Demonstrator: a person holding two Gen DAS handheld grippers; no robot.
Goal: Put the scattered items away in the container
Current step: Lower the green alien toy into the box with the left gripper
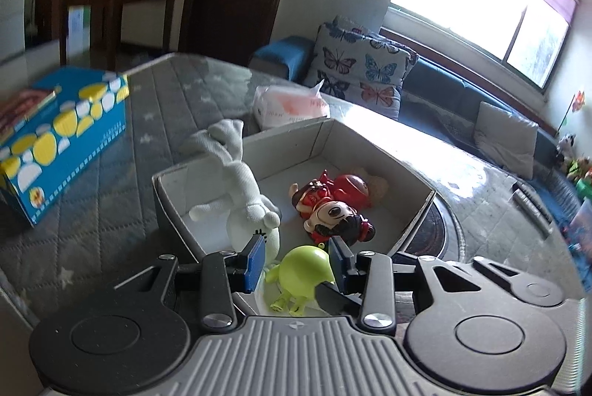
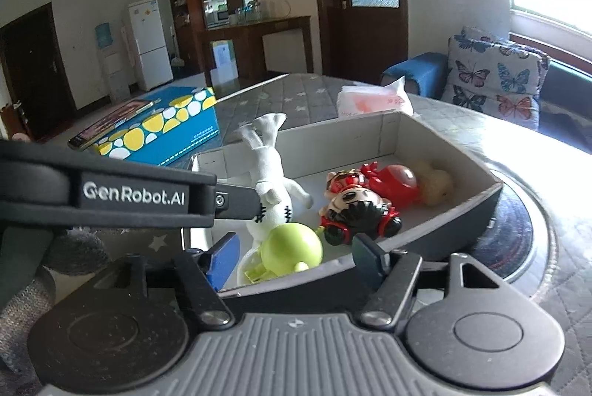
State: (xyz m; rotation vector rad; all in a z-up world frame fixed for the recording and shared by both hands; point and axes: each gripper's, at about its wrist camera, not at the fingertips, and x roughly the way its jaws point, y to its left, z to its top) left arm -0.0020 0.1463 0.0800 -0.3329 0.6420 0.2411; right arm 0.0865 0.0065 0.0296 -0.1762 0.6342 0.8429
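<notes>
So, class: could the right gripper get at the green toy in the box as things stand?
Probably yes. The right gripper is open just above the green toy, which lies uncovered at the near end of the box. The white plush beside it might crowd one finger.

My left gripper (image 1: 298,261) has blue pads on black finger links, silver screws at the pivots, round black discs at 4 and 8 o'clock, and a ribbed grey housing. My right gripper (image 2: 296,257) is built the same. At 9 o'clock in its view, the left unit's black body reads "GenRobot.AI" in white.
</notes>
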